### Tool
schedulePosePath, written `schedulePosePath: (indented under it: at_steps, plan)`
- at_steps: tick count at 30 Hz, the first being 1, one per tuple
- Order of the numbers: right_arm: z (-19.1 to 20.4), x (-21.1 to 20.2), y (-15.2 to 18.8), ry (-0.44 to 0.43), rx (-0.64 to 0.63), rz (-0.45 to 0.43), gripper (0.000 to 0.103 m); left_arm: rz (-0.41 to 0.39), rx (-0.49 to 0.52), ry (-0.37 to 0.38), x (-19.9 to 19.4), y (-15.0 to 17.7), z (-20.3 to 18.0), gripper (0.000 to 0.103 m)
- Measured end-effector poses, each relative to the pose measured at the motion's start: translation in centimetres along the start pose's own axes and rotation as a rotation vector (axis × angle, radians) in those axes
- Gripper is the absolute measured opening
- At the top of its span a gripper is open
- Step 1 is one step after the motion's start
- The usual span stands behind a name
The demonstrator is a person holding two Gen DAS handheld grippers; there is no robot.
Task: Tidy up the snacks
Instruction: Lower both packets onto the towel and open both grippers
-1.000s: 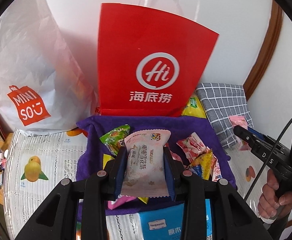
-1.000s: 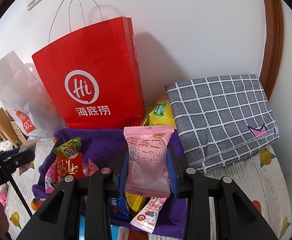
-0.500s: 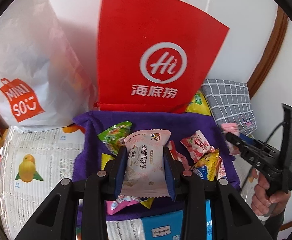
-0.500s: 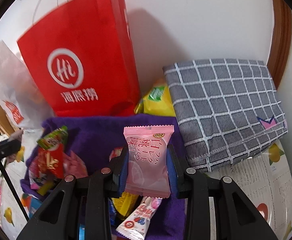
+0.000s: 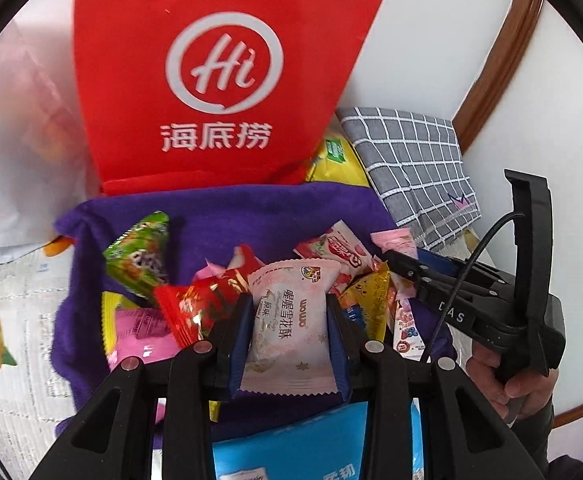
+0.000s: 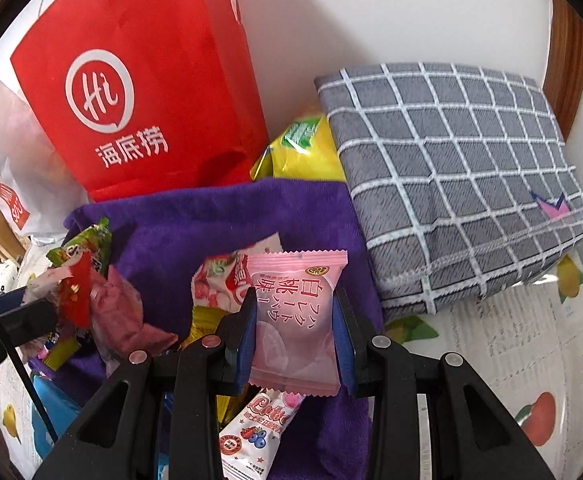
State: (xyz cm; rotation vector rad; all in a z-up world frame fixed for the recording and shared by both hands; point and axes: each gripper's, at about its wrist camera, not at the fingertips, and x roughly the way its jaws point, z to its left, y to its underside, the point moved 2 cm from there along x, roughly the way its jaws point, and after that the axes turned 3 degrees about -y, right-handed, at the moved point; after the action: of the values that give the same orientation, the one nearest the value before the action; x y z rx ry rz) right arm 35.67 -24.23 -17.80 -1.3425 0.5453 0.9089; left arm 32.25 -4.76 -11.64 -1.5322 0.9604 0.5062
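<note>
Purple cloth (image 5: 227,216) lay spread under the loose snack pile (image 5: 331,280), with the red paper bag (image 5: 219,72) standing at its far edge and a grey checked cushion (image 6: 451,168) to the right. I had my left gripper (image 5: 289,332) clamped on a pale pink snack packet (image 5: 289,320) above the pile, its blue pads pressing both sides. My right gripper (image 6: 295,332) was likewise closed on a pink peach-flavour packet (image 6: 295,320), held over the cloth's right part, near the cushion.
</note>
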Motion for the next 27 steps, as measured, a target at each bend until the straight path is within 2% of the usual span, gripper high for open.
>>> schedulePosePath:
  at_steps: [4,10,23,27]
  plan:
    - [0.3,0.2,0.1,-0.007,-0.009,0.0,0.035,0.009,0.002,-0.004,0.9,-0.3,-0.2,0.033]
    - [0.6,0.3,0.3,-0.024,-0.015,0.007,0.035,-0.018,-0.008,-0.06,1.4,-1.3,0.4,0.033]
    - [1.3,1.2,0.4,-0.018,-0.054,0.03,0.036,-0.001,-0.006,-0.096,3.1,-2.0,1.0,0.036]
    - [1.4,1.2,0.2,-0.031,-0.053,0.026,0.036,0.007,-0.016,-0.07,2.9,-2.0,1.2,0.038]
